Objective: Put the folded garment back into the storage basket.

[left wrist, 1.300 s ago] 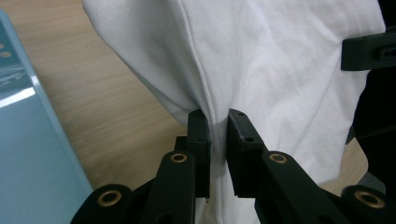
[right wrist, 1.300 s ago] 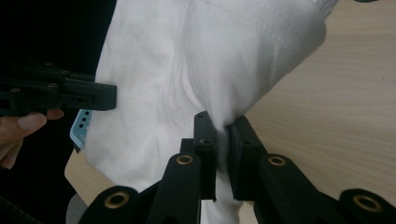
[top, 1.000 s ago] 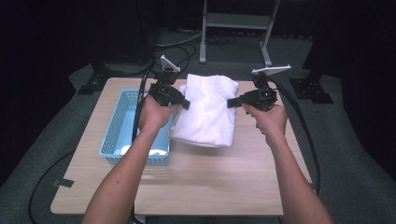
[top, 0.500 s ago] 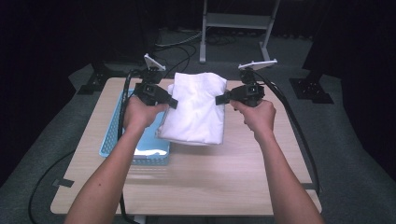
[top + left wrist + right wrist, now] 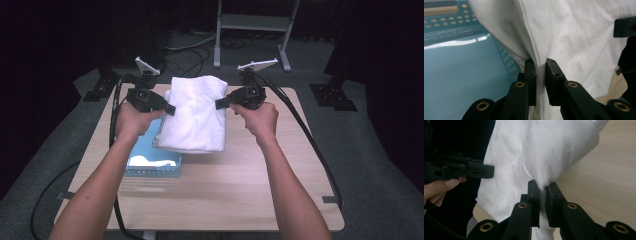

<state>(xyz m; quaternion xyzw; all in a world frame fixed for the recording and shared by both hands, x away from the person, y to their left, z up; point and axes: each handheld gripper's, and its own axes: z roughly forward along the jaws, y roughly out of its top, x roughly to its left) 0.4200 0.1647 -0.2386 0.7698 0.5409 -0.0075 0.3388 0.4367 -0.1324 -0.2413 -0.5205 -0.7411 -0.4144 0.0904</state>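
At upper centre of the high view, both grippers, left point(image 5: 170, 110) and right point(image 5: 220, 104), clamped on the cloth point(image 5: 195, 112), have carried it farther up-frame, lifting it from the basket point(image 5: 150, 162).

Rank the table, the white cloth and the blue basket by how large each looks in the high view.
1. Table, largest.
2. White cloth.
3. Blue basket, smallest as seen, though the cloth and a forearm hide much of it, so its real size stays unsure.

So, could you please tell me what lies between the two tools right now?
The white cloth spans the whole stretch between the left tool and the right tool, each pinching one side of it; the high view shows this.
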